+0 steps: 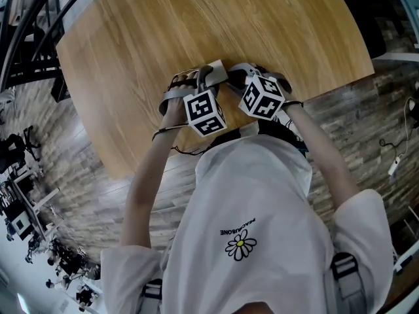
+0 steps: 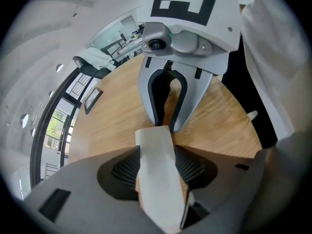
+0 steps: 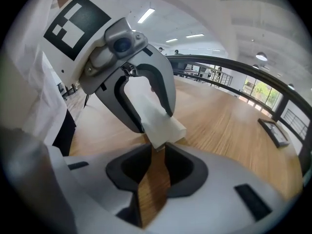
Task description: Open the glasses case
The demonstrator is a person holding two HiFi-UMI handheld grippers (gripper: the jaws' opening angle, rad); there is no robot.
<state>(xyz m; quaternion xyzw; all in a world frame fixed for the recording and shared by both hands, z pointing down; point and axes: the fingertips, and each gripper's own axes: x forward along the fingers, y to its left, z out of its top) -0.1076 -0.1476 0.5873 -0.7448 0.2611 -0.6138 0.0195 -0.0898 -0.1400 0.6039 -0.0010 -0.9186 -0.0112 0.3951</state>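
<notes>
Okay — white glasses case (image 2: 155, 179) sits between both tools at the near side of the wooden table (image 1: 163, 25); resting on it or lifted, can't tell. Left gripper (image 2: 156, 155) is clamped across the case body, pads on both long sides. Right gripper (image 3: 156, 149) is drawn to a narrow slot, nipping only a sliver of the case's end. Risks, as I judge: that thin bite slips off the lid when pulled — or the smooth case twists in the left grip. The crowded tips could also knock together.
</notes>
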